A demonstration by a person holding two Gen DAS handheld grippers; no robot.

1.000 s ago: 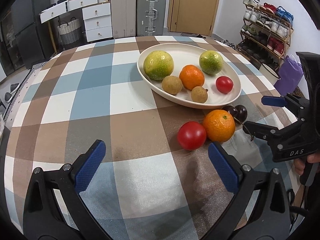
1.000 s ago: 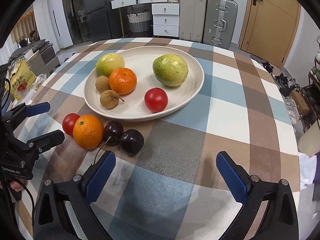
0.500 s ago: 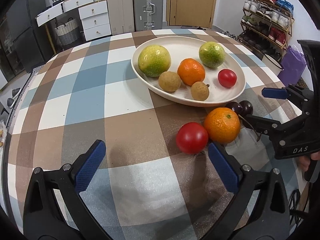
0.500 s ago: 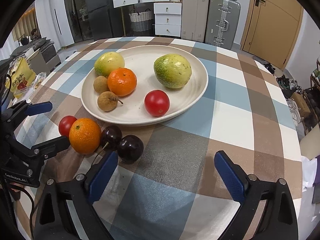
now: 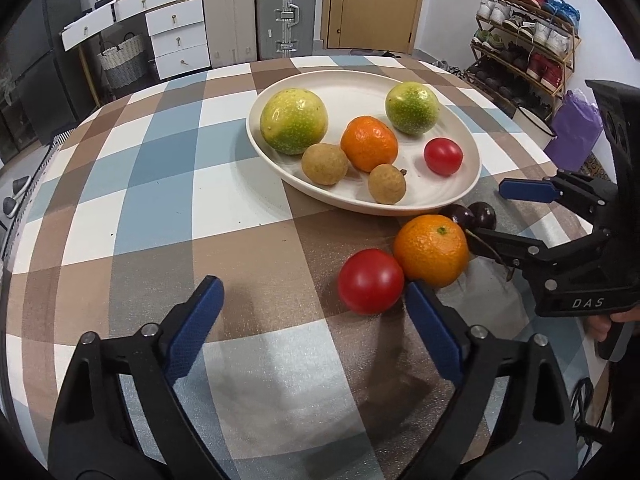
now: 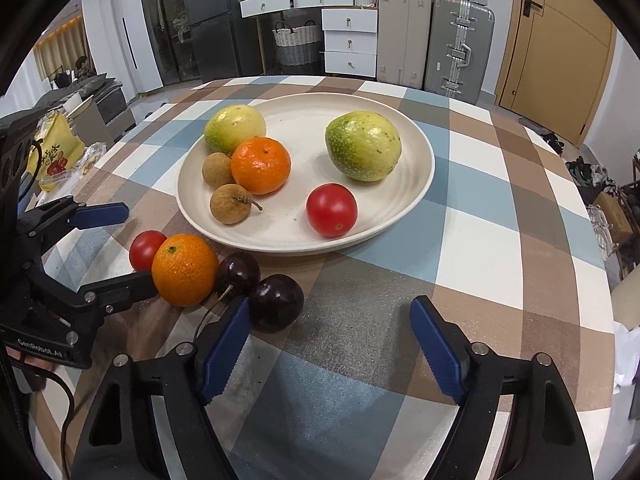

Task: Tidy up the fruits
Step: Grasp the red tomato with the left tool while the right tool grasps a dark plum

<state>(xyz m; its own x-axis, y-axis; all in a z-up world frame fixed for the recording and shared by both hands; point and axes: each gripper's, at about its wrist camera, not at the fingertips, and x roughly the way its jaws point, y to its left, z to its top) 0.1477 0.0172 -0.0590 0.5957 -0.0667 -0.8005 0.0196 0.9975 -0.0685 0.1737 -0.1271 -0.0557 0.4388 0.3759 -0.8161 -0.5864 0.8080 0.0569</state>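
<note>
A cream plate point(image 5: 472, 168) point(image 6: 420, 188) on the checked tablecloth holds two green-yellow fruits, an orange, two brown longans and a red tomato point(image 6: 331, 210). Beside its near rim lie a loose tomato point(image 5: 370, 286) point(image 6: 146, 250), an orange point(image 5: 431, 250) point(image 6: 185, 269) and two dark cherries point(image 6: 276, 303) point(image 5: 476, 216). My left gripper point(image 5: 314, 300) is open, its right finger close to the loose tomato. My right gripper point(image 6: 330, 316) is open, its left finger beside the cherries.
The round table's edge point(image 6: 592, 264) curves on the right. Beyond it stand drawers point(image 5: 176, 40), suitcases point(image 5: 280, 8), a door point(image 5: 372, 0) and a shoe rack point(image 5: 524, 32). A yellow snack bag point(image 6: 56, 156) lies off the table's left side.
Both grippers have moved forward toward the loose fruit. The left finger now nearly touches the tomato, and the right finger now sits beside the cherries. No fruit has moved.
</note>
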